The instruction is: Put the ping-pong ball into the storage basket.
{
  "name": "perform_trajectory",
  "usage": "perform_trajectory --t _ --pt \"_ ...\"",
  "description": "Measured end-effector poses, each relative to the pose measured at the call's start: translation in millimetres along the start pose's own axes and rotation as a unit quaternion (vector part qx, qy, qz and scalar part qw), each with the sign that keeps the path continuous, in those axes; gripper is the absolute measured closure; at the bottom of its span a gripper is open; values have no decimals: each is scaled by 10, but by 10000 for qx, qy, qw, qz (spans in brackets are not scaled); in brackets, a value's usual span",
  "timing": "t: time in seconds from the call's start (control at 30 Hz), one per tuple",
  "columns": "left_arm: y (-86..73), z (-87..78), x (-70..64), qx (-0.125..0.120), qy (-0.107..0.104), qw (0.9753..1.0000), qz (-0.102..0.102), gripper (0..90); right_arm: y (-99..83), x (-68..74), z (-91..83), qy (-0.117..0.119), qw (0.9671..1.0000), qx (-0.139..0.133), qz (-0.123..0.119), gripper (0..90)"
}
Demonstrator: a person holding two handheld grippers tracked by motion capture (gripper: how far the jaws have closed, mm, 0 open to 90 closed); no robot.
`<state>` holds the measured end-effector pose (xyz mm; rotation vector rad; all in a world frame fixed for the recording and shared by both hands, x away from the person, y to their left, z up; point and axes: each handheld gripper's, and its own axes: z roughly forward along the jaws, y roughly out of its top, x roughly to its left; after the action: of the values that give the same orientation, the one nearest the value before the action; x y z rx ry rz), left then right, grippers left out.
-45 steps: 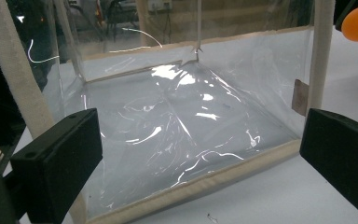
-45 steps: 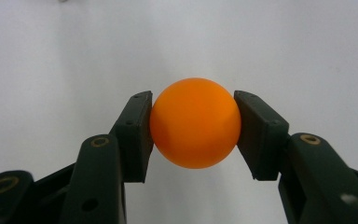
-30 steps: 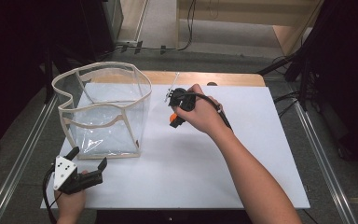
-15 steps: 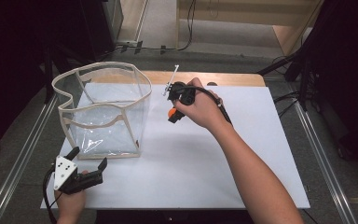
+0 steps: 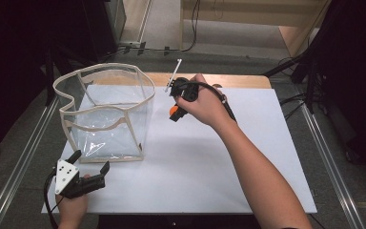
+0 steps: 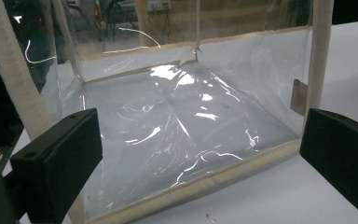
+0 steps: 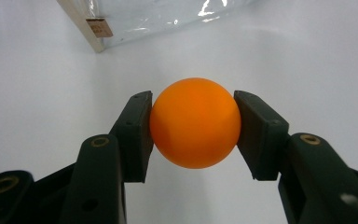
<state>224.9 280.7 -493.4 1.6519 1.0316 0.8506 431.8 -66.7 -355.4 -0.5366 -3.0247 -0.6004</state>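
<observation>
- Since the earlier frames your right gripper (image 5: 173, 113) has barely shifted, holding its place at upper centre of the high view; your left gripper (image 5: 89, 168) has stayed at lower left.
- Your right jaws are clamped on the orange ball (image 7: 195, 122), which sits at mid-frame in the right gripper view, above the white table (image 5: 209, 181).
- Your left jaws stand wide apart, holding nothing, just in front of the clear bag (image 6: 177, 116).
- That bag stands upright left of centre in the high view, well apart from the ball.

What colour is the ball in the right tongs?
Orange ball, clearest in the right gripper view.
</observation>
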Motion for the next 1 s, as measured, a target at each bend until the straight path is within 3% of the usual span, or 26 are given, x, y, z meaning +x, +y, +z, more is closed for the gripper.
perform_trajectory --t 1.0 --pt "0 -1 0 10 -6 10000 23 0 215 -3 -296 94 9999 -1 -135 483"
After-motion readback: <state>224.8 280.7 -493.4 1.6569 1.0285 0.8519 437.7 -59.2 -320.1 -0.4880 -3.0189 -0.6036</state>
